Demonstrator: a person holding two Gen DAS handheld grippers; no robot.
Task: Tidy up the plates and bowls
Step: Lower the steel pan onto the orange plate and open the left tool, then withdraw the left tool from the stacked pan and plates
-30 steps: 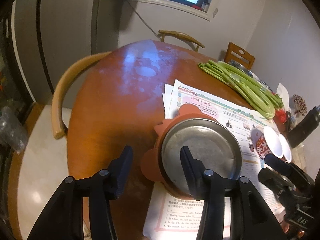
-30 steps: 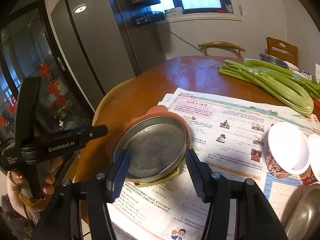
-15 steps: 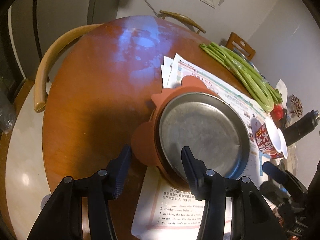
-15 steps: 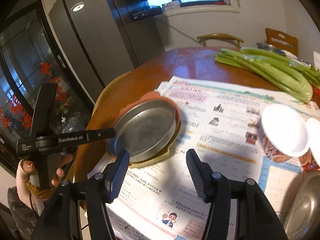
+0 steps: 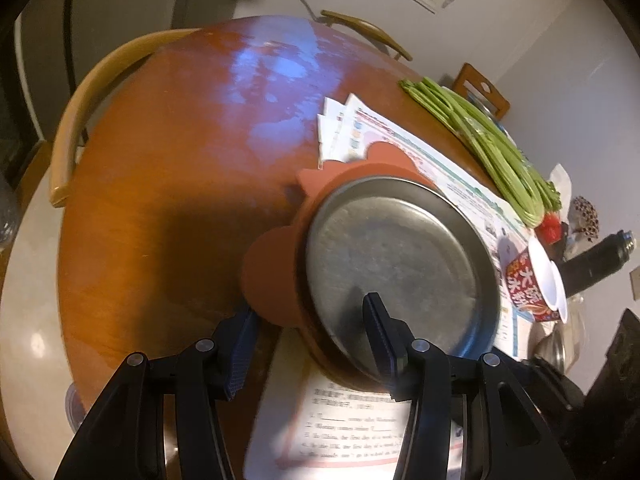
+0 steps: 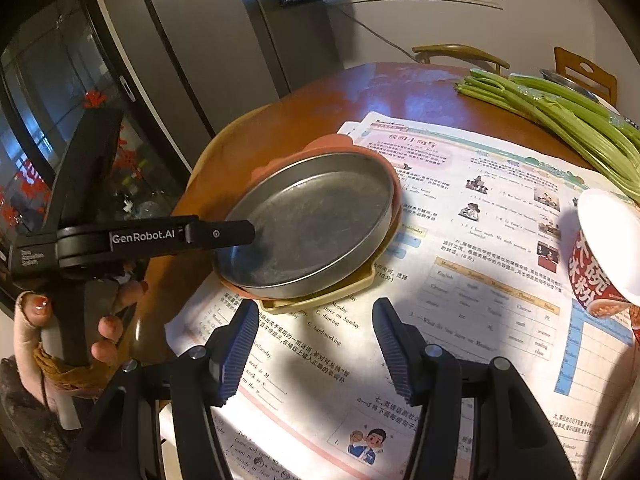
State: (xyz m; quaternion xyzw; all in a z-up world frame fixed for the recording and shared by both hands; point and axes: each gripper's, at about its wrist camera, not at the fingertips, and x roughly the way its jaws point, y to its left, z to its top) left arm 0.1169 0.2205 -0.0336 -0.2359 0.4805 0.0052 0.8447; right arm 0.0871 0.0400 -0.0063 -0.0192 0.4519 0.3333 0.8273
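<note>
Where the left wrist camera looks down, the left tool (image 5: 306, 334) stands wide open, one finger (image 5: 240, 344) outside the stack's near edge and the other finger (image 5: 380, 332) over the inside of the metal plate (image 5: 400, 256), gripping nothing. That plate sits on top of an orange scalloped plate (image 5: 272, 268), which partly overlies a newspaper (image 5: 452, 184) on the round wooden table (image 5: 172, 168). Celery stalks (image 5: 492, 148) lie on the far side of the table, and a red paper bowl (image 5: 532, 284) stands just right of the stack.

From the right wrist camera, the right tool (image 6: 312, 338) is also spread wide and empty, hovering over the newspaper (image 6: 460, 280) just near of the stack. The metal plate (image 6: 308, 224) rests on the orange plate, with a yellow tray (image 6: 320, 300) showing underneath. The left tool (image 6: 236, 232) reaches in from the left, its tip over the plate's rim
</note>
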